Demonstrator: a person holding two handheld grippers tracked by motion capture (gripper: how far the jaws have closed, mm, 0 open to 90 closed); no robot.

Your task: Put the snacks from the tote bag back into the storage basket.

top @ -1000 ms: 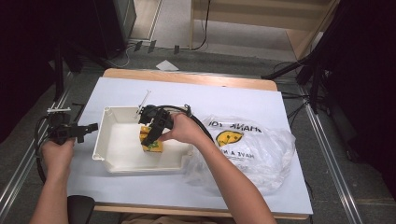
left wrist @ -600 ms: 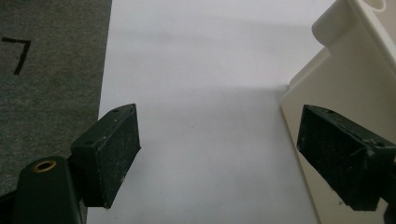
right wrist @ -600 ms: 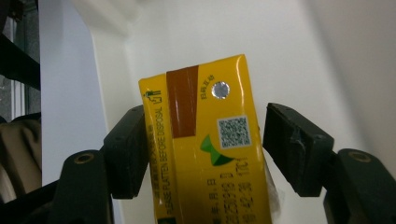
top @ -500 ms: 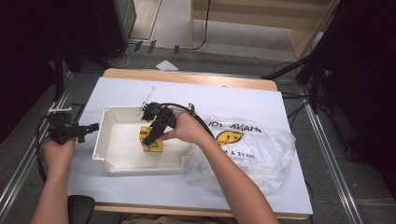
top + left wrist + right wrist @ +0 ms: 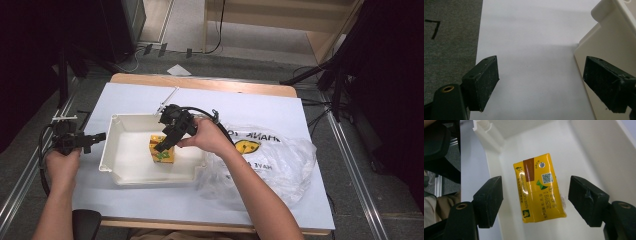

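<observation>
Yellow carton lies inside the white tray on the counter, seen from the high view, with the right tongs just above it; compared with a second back, the right hand sits a touch higher over the tray and the carton looks to be on its own on the tray floor. Left tongs wait at the tray's left wall, not touching anything. Plastic bag lies crumpled to the right of the tray. Left gripper view: left tongs spread wide over bare white counter, nothing between them, tray corner beside the far jaw. Right gripper view: right tongs have just been opening; the carton lies flat between the jaws, with clear gaps either side, neither pad pressing it. Tray floor bare around it. Reading: the carton has been let go in the tray, so the placing step looks finished; next likely a lift clear.
</observation>
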